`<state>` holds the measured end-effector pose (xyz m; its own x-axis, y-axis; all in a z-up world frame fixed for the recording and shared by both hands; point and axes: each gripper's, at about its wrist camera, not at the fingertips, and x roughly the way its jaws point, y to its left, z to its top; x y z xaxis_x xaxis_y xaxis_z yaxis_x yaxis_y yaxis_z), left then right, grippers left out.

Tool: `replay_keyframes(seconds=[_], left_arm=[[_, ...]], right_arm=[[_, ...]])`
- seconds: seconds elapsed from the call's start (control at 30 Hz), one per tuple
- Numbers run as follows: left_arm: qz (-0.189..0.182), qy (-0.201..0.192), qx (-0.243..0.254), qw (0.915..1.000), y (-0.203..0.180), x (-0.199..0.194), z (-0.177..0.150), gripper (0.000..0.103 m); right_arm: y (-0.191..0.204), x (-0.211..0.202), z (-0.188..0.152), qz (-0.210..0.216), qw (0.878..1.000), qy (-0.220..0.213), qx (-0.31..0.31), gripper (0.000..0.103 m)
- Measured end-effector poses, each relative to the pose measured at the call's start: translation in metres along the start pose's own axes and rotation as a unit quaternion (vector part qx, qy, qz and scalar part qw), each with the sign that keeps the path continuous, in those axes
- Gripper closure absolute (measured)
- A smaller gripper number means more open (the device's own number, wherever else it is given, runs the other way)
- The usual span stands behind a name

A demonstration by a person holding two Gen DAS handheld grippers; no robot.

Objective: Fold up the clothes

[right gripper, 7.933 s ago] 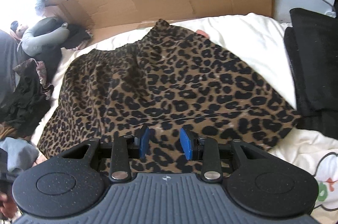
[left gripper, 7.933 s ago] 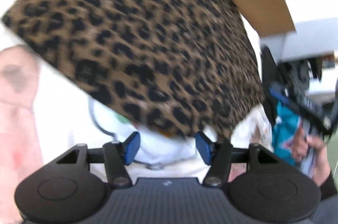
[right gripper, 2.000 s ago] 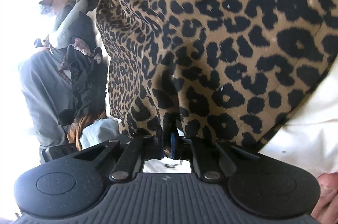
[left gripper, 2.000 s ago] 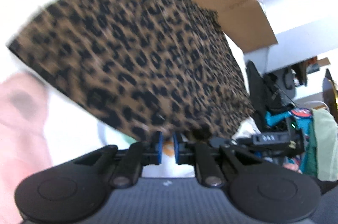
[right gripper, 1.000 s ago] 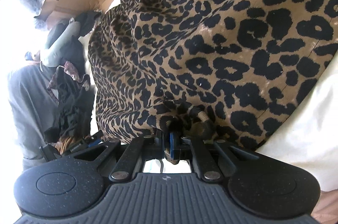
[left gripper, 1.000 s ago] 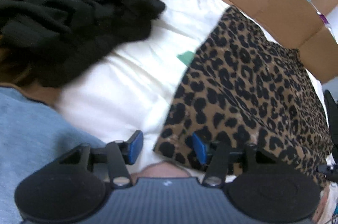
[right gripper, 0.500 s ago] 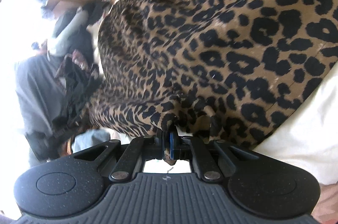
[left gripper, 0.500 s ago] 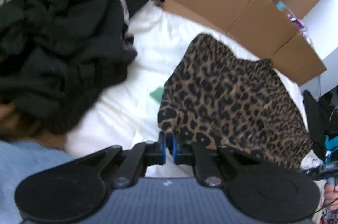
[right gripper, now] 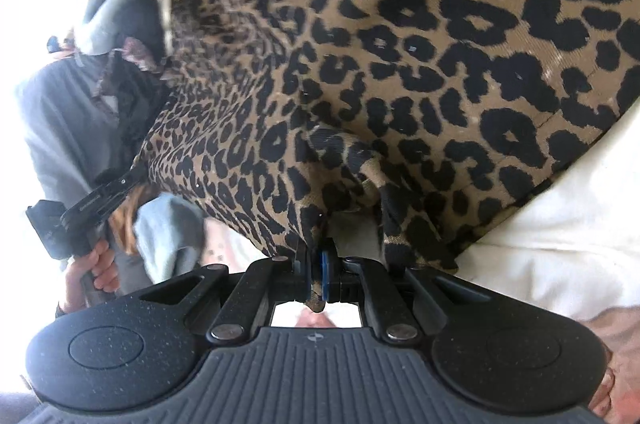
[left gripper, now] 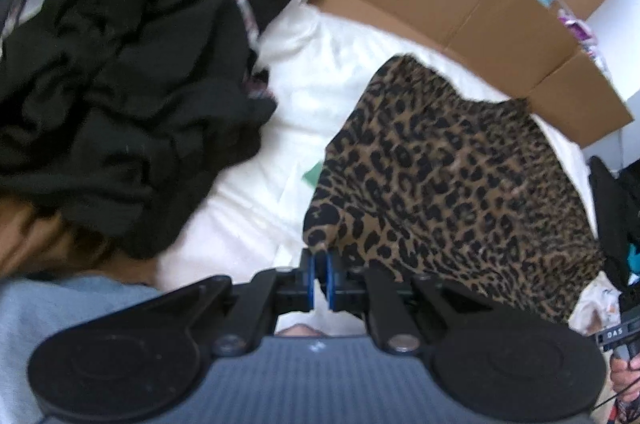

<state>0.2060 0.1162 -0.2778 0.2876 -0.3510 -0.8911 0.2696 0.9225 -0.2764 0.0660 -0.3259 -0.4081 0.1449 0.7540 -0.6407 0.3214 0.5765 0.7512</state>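
Note:
A leopard-print garment point(left gripper: 452, 175) lies folded on the white bedsheet point(left gripper: 320, 79). Its near left corner is pinched between the blue pads of my left gripper point(left gripper: 319, 264), which is shut on it and holds it a little off the sheet. In the right wrist view the same leopard-print garment point(right gripper: 400, 55) fills most of the picture, and my right gripper point(right gripper: 316, 274) is shut on a bunched bit of its near edge. The left gripper point(right gripper: 136, 179) shows at the garment's far corner in that view, in a person's hand point(right gripper: 94, 270).
A heap of black clothes point(left gripper: 120, 95) lies left of the garment. Flattened cardboard point(left gripper: 460, 7) stands along the far edge of the bed. Light blue cloth point(left gripper: 60, 308) lies at the near left, dark clothes point(left gripper: 616, 191) at the right.
My left gripper was open at the garment's near left corner, then shut on it and lifted it. The right gripper has stayed shut on the garment's edge.

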Motion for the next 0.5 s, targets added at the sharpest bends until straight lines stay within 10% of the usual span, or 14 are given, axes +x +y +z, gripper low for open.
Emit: replay_keyframes(seconds=[0.5], left_arm=[[0.002, 0.027, -0.032, 0.9991, 0.022, 0.045, -0.019, 0.096]], right_arm=[[0.002, 0.023, -0.015, -0.026, 0.999, -0.004, -0.032, 0.066]])
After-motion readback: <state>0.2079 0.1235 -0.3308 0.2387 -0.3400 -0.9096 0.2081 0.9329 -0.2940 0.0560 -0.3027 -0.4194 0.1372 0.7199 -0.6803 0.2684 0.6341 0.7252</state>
